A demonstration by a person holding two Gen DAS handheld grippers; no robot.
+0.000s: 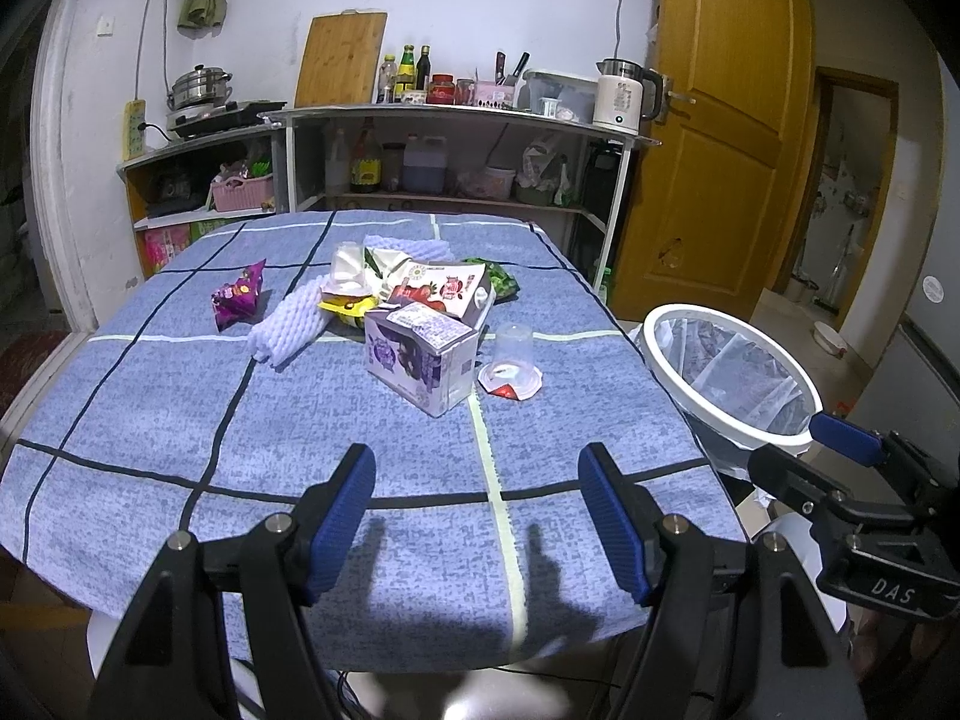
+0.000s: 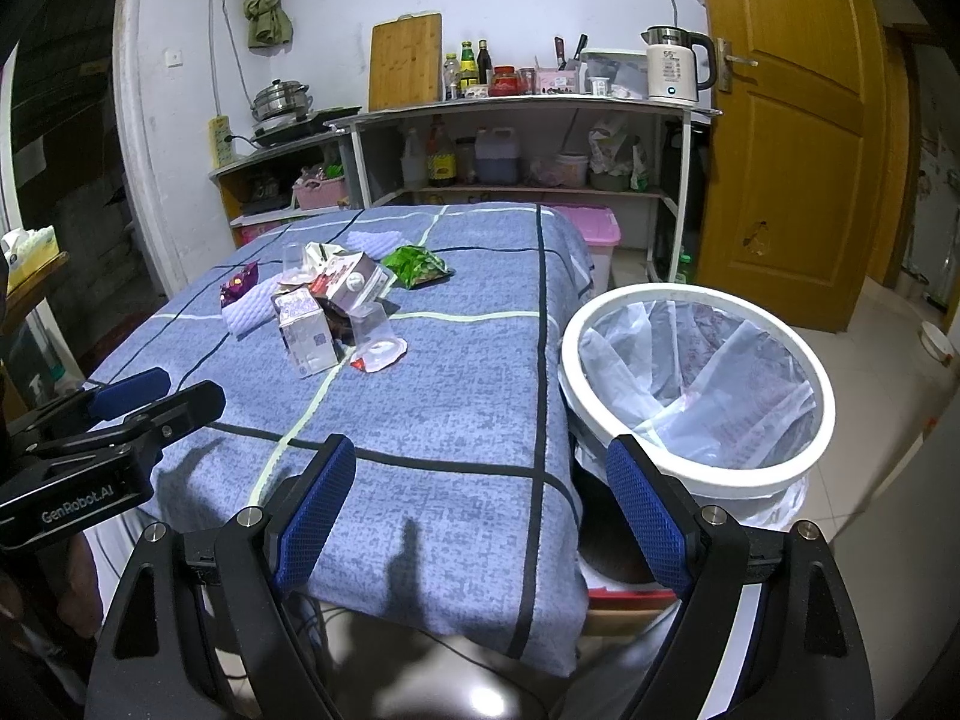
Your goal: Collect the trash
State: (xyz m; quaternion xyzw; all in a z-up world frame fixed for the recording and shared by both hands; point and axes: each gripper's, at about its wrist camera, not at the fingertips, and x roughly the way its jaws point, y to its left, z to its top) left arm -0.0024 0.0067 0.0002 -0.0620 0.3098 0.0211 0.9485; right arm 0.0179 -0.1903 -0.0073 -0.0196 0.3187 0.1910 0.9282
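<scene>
A heap of trash lies mid-table on the blue checked cloth (image 1: 180, 420): a purple-white carton (image 1: 420, 360), a red-white carton (image 1: 450, 291), a clear plastic cup (image 1: 513, 351) on a torn lid, white foam netting (image 1: 288, 327), a purple snack bag (image 1: 237, 300) and a green wrapper (image 1: 501, 282). The same heap shows in the right wrist view, with the purple carton (image 2: 306, 330) and the green wrapper (image 2: 417, 264). A white-rimmed bin with a plastic liner (image 2: 696, 378) stands right of the table. My left gripper (image 1: 477, 474) is open and empty over the near table edge. My right gripper (image 2: 480, 462) is open and empty between table and bin.
Shelves with bottles, a kettle (image 1: 624, 96), a pot and a cutting board line the back wall. A wooden door (image 1: 720, 120) is at the right. A pink lidded box (image 2: 591, 237) sits on the floor behind the table. The bin (image 1: 726, 372) is beside the table's right edge.
</scene>
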